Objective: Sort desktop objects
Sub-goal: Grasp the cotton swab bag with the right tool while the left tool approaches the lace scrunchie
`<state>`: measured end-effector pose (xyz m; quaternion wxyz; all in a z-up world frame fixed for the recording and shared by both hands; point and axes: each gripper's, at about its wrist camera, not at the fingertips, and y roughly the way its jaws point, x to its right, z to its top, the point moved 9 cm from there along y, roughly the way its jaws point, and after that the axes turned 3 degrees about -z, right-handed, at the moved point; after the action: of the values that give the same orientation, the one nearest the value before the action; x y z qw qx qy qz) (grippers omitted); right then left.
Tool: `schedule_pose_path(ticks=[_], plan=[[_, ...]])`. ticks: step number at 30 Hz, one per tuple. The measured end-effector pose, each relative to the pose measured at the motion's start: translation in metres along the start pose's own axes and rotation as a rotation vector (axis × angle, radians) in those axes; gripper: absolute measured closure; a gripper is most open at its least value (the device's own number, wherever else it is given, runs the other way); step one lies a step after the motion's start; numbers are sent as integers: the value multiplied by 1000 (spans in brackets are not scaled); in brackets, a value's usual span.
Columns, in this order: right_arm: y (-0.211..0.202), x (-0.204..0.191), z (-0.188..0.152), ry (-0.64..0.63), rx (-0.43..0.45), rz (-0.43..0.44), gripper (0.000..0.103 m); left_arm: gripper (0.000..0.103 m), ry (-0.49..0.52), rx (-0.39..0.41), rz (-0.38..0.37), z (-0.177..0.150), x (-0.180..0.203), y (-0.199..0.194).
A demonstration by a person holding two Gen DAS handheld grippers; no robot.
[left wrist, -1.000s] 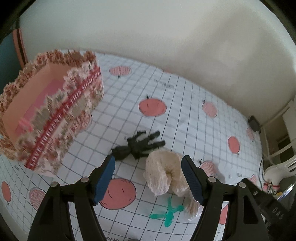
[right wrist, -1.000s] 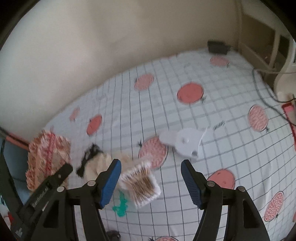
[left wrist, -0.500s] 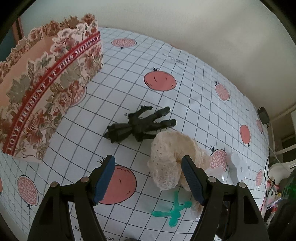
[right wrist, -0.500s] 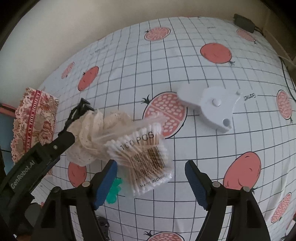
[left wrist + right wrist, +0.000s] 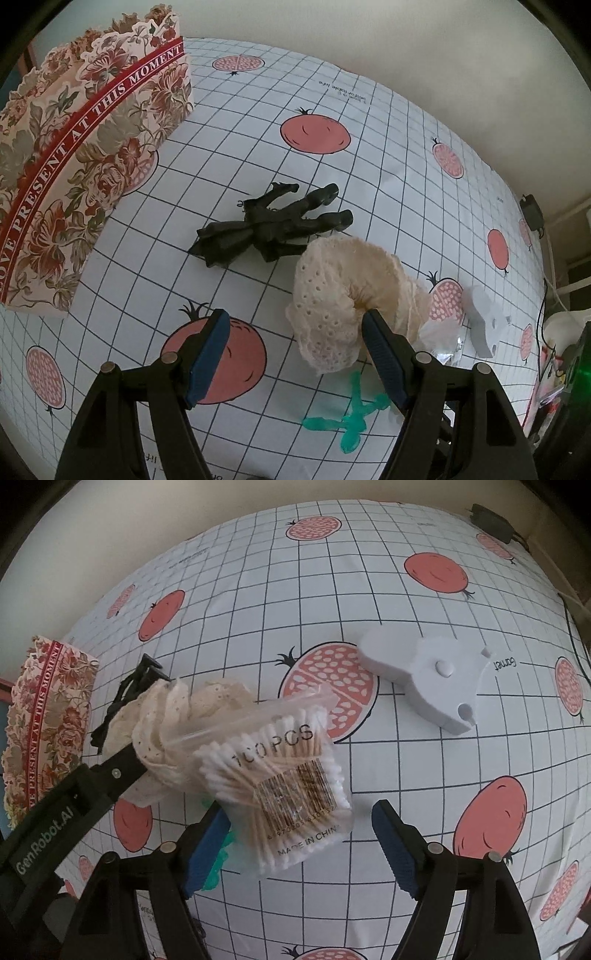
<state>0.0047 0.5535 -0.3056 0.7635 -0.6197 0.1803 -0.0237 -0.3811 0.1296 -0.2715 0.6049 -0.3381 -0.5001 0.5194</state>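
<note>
Both grippers hang fingers apart, poised to pick: left gripper [image 5: 295, 363] over the lace scrunchie [image 5: 334, 295], right gripper [image 5: 301, 843] over the cotton-swab bag [image 5: 284, 779]. Next: lower, close.

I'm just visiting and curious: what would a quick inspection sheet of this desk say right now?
Surface: tablecloth, grid with fruit prints.
Job's things: cotton swab bag; lace cloth; black figure; green figure; white plastic piece; floral box.
Clutter: nothing seen.
Grippers: left gripper open, cloth between its fingers; right gripper open over the swab bag.
Cables: black cable at the edge.
Surroundings: plain wall.
</note>
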Motion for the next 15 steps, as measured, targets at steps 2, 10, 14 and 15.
schedule_pose_path(ticks=[2, 10, 14, 15], plan=[[1, 1, -1, 1, -1, -4, 22, 28, -12, -1, -2, -1, -1, 1], [-2, 1, 0, -13, 11, -27, 34, 36, -7, 1, -5, 1, 0, 3], [-3, 4, 0, -2, 16, -25, 35, 41, 2, -6, -13, 0, 4, 6], [-4, 4, 0, -2, 17, -26, 35, 41, 4, -9, -15, 0, 5, 7]])
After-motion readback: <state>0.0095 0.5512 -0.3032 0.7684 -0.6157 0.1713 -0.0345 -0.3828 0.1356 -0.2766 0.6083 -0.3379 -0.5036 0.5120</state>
